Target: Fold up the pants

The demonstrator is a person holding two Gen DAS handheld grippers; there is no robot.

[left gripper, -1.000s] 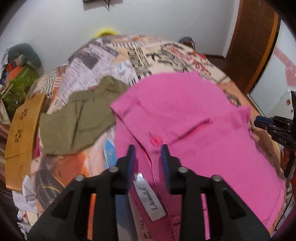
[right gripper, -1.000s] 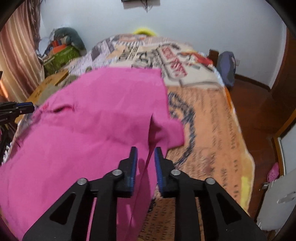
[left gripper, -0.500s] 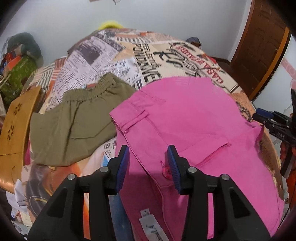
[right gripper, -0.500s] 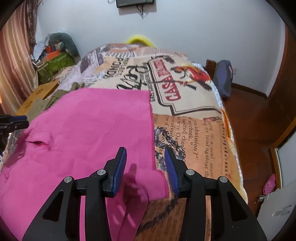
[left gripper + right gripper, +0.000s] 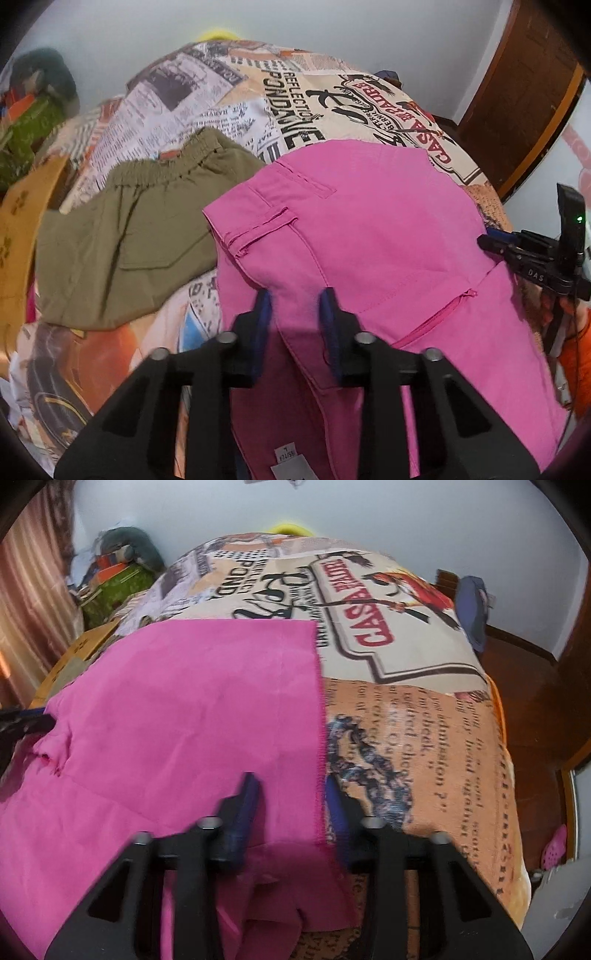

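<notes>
The left gripper (image 5: 295,314) sits at lower centre of the left wrist view with its jaws spread; the blue pads (image 5: 263,314) flank a raised fold of the pink pants (image 5: 369,240) without closing on it. The pants lie flat on the bed, filling the centre and right of this view, waistband and belt loop toward the upper left, a zipped pocket at right. A white label (image 5: 290,465) shows at the bottom edge. An olive garment (image 5: 129,240) lies just beside the pants at left, touching their edge. The printed bedspread (image 5: 221,99) extends to the upper frame.

The right gripper (image 5: 290,805) occupies lower centre of the right wrist view, jaws spread apart, straddling the right-hand edge of the pants (image 5: 184,720); nothing is pinched. The bedspread (image 5: 424,738) is exposed at right. In the left wrist view the right gripper (image 5: 491,242) appears at the right edge, tips over the pants' right side.
</notes>
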